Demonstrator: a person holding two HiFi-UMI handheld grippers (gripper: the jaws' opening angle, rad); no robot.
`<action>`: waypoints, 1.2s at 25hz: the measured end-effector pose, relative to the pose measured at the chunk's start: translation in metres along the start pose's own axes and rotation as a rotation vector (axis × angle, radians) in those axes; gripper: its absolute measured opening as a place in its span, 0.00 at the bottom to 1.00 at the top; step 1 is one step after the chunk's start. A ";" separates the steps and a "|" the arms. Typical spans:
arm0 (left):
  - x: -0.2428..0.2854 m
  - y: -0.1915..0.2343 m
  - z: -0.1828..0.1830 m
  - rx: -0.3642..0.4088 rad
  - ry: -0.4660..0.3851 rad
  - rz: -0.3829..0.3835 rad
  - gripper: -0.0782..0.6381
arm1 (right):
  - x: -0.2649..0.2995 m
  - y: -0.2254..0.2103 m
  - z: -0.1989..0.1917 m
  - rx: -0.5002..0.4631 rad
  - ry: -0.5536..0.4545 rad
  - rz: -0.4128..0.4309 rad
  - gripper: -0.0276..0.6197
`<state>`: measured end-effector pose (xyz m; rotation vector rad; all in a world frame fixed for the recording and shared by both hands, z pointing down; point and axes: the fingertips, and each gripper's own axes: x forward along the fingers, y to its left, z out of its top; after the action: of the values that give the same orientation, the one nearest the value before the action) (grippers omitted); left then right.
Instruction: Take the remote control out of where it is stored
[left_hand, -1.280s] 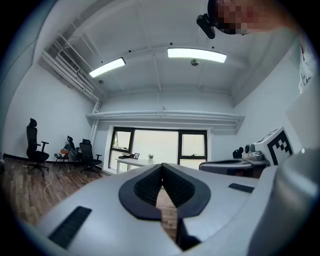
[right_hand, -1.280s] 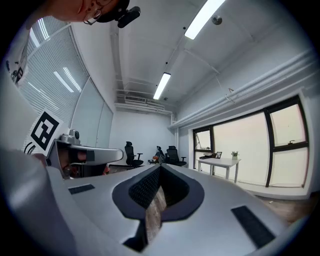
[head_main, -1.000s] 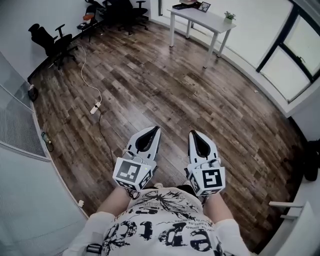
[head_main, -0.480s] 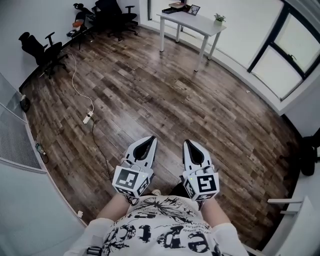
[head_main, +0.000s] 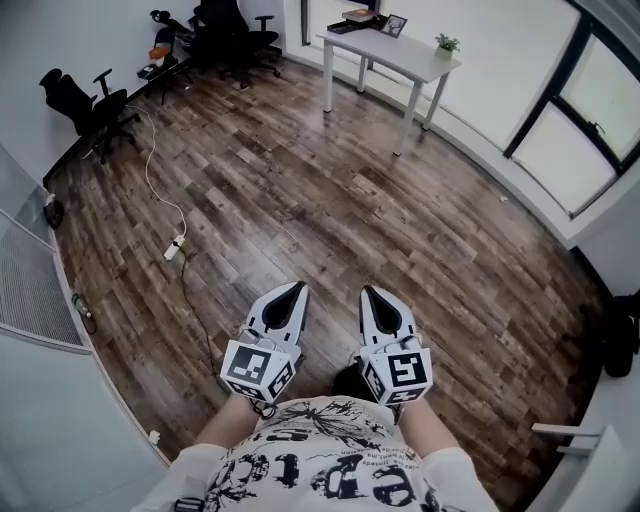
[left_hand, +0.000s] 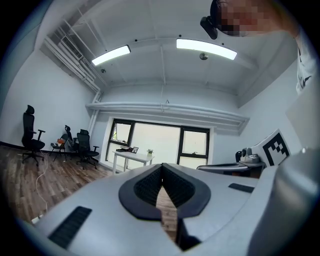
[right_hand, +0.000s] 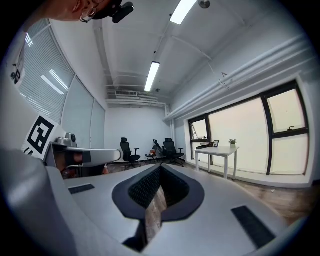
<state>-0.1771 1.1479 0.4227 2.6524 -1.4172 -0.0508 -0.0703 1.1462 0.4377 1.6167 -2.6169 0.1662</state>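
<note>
Brown wood-plank floor (head_main: 330, 200), white table (head_main: 395, 50) beyond. Grey left gripper (head_main: 297, 287) and right gripper (head_main: 367, 291) both closed on nothing (remote control and its storage unseen); risk: tripping over the white power strip (head_main: 175, 247) while searching.

Floor (head_main: 330, 220) open fwd; table (head_main: 395, 50), chairs (head_main: 100, 100) by walls.

The dark brown wood-plank floor (head_main: 330, 220) carries a white slim-legged table (head_main: 395, 50) at one o'clock, black wheeled office chairs (head_main: 95, 100) from ten to eleven o'clock, and a corded white power strip (head_main: 175, 246) at nine o'clock.
</note>
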 end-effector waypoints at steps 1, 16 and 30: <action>0.015 0.000 0.001 -0.007 -0.001 0.003 0.12 | 0.007 -0.014 0.001 0.001 0.000 0.005 0.05; 0.229 -0.037 0.013 -0.056 -0.003 -0.076 0.12 | 0.083 -0.222 0.018 0.043 0.045 -0.004 0.05; 0.377 0.124 0.043 0.022 0.009 -0.192 0.12 | 0.281 -0.267 0.040 0.107 0.051 -0.151 0.05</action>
<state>-0.0732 0.7628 0.4094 2.7941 -1.1626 -0.0429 0.0428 0.7731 0.4440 1.8100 -2.4755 0.3400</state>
